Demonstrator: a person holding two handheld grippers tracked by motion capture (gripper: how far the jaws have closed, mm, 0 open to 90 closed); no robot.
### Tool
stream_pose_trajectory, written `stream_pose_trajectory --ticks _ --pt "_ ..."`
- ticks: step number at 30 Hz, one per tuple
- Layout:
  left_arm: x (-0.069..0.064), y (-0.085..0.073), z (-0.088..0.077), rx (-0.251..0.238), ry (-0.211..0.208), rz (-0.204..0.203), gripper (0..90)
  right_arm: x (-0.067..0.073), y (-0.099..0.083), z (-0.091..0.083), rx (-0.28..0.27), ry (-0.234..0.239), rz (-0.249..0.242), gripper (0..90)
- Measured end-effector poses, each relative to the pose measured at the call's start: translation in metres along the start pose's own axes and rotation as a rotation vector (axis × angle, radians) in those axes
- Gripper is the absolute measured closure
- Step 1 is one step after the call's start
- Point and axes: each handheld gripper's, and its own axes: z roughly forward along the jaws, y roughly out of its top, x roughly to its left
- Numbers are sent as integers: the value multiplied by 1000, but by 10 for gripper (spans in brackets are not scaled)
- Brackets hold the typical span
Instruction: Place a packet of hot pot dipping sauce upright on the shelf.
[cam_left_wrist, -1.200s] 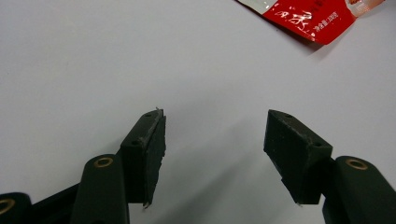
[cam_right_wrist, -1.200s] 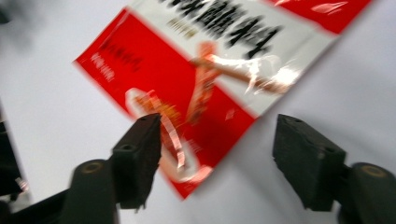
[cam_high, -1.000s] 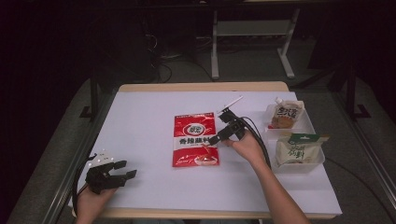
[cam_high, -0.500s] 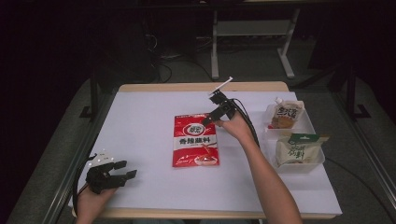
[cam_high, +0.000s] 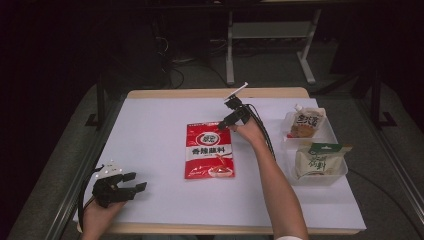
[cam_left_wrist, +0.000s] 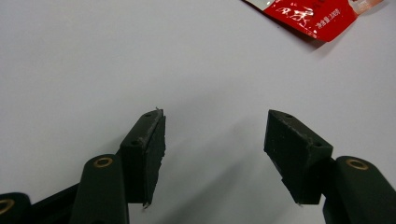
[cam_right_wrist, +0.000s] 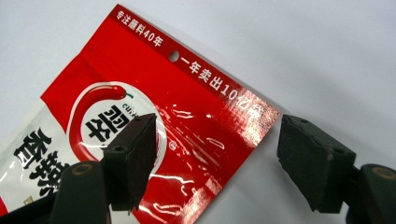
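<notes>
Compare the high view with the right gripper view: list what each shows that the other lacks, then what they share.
High view alone: the whole white table, the left gripper near its front left corner with jaws apart and nothing between them, the person's forearms, and two clear trays at the right with a pouch in each.

Right gripper view alone: the round hang hole and the white print along the red packet's top strip.

Both: the red packet lying flat, and the right gripper open over its top right corner.
</notes>
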Motion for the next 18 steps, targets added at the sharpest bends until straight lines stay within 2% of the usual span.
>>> stream_pose_trajectory --ticks 1,4,9,10,11,18 --pt "0 0 0 2 1 1 383 -1 1 2 7 -12 6 284" --pt "0 0 0 4 1 -2 383 -6 1 5 -5 -5 26 289" --pt "0 0 0 3 0 -2 383 -10 0 9 -4 1 28 306" --pt "0 0 0 3 0 1 383 -11 0 9 -9 13 26 319" --pt "0 0 0 2 0 0 383 -11 0 9 -10 43 22 331" --pt "-1 1 0 2 1 -1 383 -4 1 6 -1 68 -8 407"
